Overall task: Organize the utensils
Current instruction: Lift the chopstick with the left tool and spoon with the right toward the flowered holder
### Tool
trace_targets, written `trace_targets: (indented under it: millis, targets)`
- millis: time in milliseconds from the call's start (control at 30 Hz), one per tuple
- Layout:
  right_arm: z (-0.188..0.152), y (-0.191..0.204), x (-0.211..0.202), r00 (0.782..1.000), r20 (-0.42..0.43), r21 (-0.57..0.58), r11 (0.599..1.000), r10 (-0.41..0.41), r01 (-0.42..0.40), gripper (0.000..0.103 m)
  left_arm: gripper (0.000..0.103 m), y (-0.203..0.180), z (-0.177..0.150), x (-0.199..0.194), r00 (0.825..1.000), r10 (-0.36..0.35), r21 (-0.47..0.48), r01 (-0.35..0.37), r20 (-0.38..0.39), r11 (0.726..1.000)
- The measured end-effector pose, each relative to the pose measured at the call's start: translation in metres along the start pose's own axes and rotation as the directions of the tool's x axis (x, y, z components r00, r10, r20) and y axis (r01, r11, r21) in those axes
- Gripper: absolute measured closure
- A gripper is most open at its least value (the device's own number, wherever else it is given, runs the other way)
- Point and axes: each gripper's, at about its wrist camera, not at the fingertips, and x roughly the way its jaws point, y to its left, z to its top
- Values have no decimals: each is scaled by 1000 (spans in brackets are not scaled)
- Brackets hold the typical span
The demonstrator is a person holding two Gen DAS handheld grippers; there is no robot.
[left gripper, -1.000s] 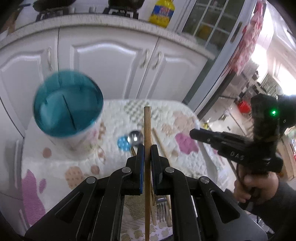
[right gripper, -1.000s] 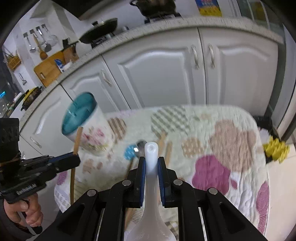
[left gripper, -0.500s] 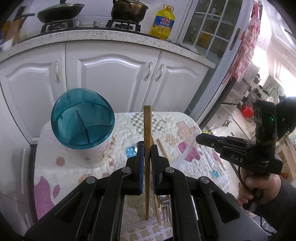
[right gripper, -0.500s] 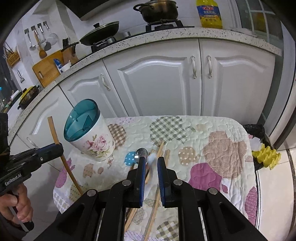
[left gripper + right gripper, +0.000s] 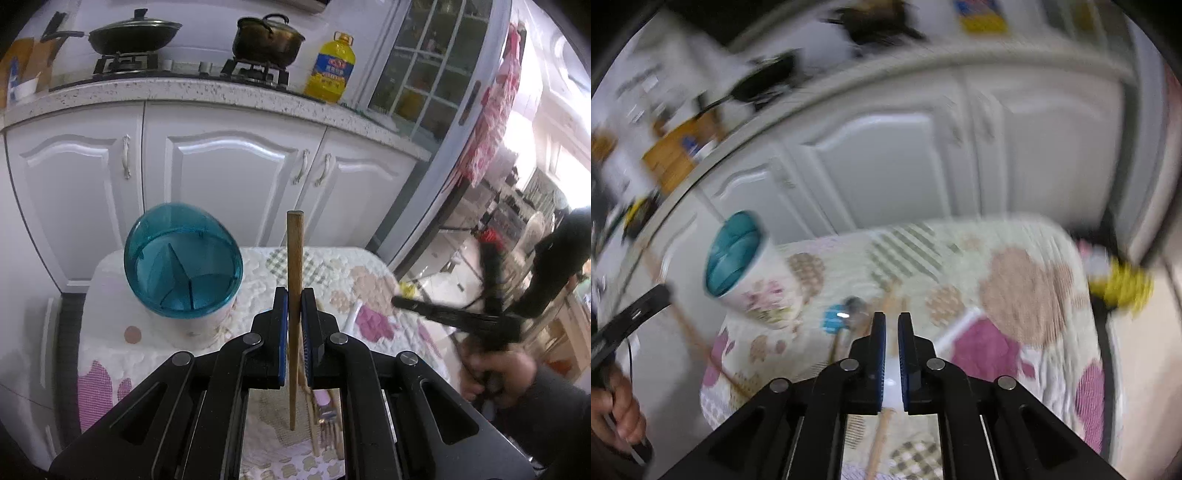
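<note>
Left wrist view: the left hand-held gripper [image 5: 294,306] is clenched on a wooden chopstick [image 5: 295,258], pads pressing on it at about mid-length. The chopstick stands near upright in the frame, long axis running from lower centre to its blunt top just above centre, its lower tip hanging clear above the quilted worktop [image 5: 110,354]. The holder [image 5: 183,266], a floral cup with a teal divided insert, sits to the left of the stick and slightly above the jaws in the frame, mouth open upward and partitions visible. This is the relation the coming move turns on: the stick must travel left across the frame and go in lower tip first, its axis held close to the holder's own. The left hand is judged the nearer of the two to the holder.

Right wrist view, blurred: the right hand-held gripper [image 5: 892,328] has its jaws nearly closed with nothing seen pressed between the pads; a pale blur lies in the narrow gap below, and what it is cannot be told. The holder appears at left of centre here, well apart from these jaws. A white spoon [image 5: 958,326] lies on the quilt just right of the jaws, long axis slanting from lower left to upper right. More wooden sticks and a metal spoon [image 5: 855,306] lie just ahead of the jaws, the sticks pointing roughly up the frame
</note>
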Motion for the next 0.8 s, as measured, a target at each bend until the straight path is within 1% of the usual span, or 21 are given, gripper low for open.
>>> trace_targets:
  millis: [33, 67, 100, 133, 167, 233, 333, 367, 433, 467, 500, 533, 567, 600, 633, 700, 733, 767, 800]
  targets:
    - [0, -18, 7, 1000, -19, 73, 997, -23, 24, 84, 97, -1, 1, -2, 1000, -3, -1, 3, 7, 1000]
    - [-1, -36, 14, 999, -38, 152, 988, -30, 35, 60, 97, -3, 3, -3, 1000, -6, -1, 6, 17, 1000]
    - [-3, -52, 22, 998, -52, 225, 973, -36, 47, 48, 97, -4, 3, -4, 1000, -7, 2, 7, 22, 1000]
    - [-4, -62, 27, 998, -57, 269, 962, -41, 55, 48, 97, -5, 3, -4, 1000, -7, 7, 7, 24, 1000]
    - [-5, -68, 35, 997, -76, 289, 956, -34, 55, 48, 97, -8, 2, -2, 1000, -5, 17, 4, 24, 1000]
    - [-3, -70, 51, 992, -119, 272, 960, -43, 74, 48, 97, -10, 0, 3, 1000, 1, 34, -1, 16, 999]
    - [2, -60, 77, 982, -174, 205, 973, -73, 109, 49, 97, -7, -4, 16, 1000, -2, 28, 2, -11, 1000]
    - [4, -54, 88, 974, -202, 177, 974, -103, 140, 50, 97, -5, -4, 19, 1000, 0, 20, 1, -16, 1000]
    - [8, -44, 99, 963, -209, 118, 974, -168, 196, 50, 97, -1, -4, 26, 1000, -2, 5, 2, -26, 1000]
    - [13, -35, 106, 952, -217, 71, 969, -216, 236, 49, 97, 1, -4, 30, 999, -3, -1, 3, -32, 1000]
    - [14, -31, 111, 944, -218, 36, 965, -247, 260, 49, 97, 3, -4, 32, 999, -2, -3, 2, -36, 1000]
    - [16, -23, 118, 928, -226, -24, 954, -298, 300, 49, 97, 4, -4, 35, 999, -2, -7, 2, -41, 1000]
    - [17, -18, 123, 915, -225, -70, 942, -334, 327, 51, 97, 4, -4, 37, 999, -3, -9, 2, -44, 1000]
    - [17, -10, 128, 902, -211, -130, 926, -375, 354, 59, 97, 5, -3, 39, 999, 0, -12, 0, -46, 1000]
    - [17, -5, 130, 904, -203, -157, 924, -376, 349, 63, 97, 5, -3, 40, 999, -1, -15, 0, -47, 1000]
    - [17, -1, 129, 909, -204, -169, 928, -362, 332, 81, 97, 4, -2, 41, 999, -1, -14, 0, -52, 1000]
    - [15, 0, 127, 913, -201, -179, 930, -355, 322, 85, 97, 3, -2, 41, 999, 1, -10, -2, -52, 1000]
    - [14, 1, 125, 916, -198, -177, 932, -349, 317, 92, 97, 2, -3, 40, 999, 0, -8, -1, -52, 1000]
    - [12, -4, 119, 931, -195, -146, 947, -310, 285, 93, 97, 1, -3, 39, 999, 2, -6, -2, -52, 1000]
